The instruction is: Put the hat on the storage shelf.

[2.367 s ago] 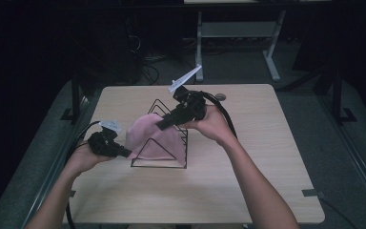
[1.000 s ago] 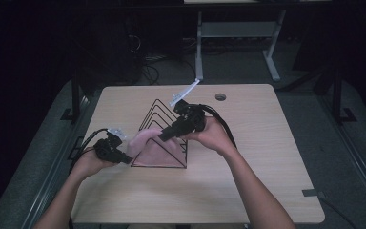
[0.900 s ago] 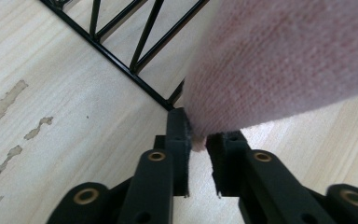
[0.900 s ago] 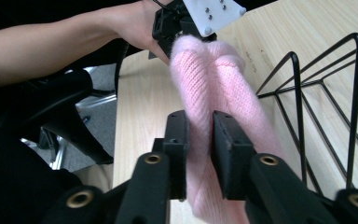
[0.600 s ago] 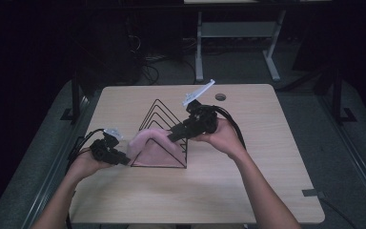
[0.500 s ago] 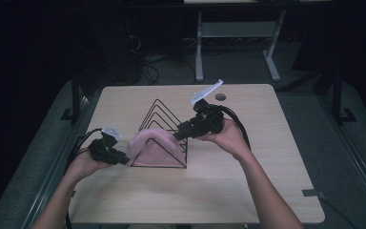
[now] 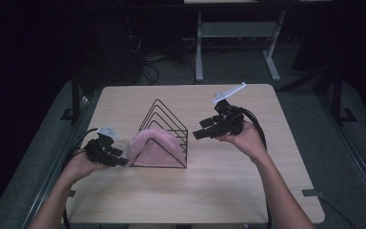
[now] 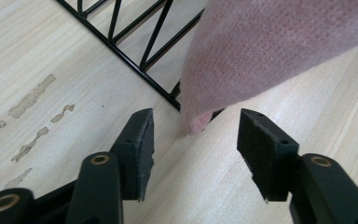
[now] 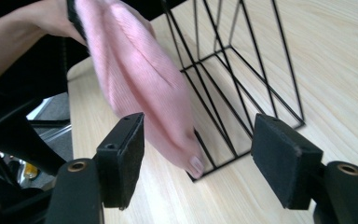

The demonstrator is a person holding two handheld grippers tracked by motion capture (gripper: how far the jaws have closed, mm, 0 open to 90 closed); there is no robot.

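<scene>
Left gripper, held low at the table's left side: jaws spread, having just been opening, nothing pinched. In the left gripper view its pads stand either side of a bare strip of table, with the cloth's hem just beyond them and not touched. Right gripper, held above the table to the right of the rack: jaws likewise spread and just opened, nothing between them; in the right gripper view the pads frame the cloth's lower corner and the rack's base from a distance.

Cloth: pink knit, draped over the front of the rack, its ends hanging down to the tabletop on both sides.

Rack: black wire, made of triangular frames set in a row, standing upright near the middle of the table, between the two grippers.

Table: pale wood; scuffed patches show near the left gripper.
</scene>
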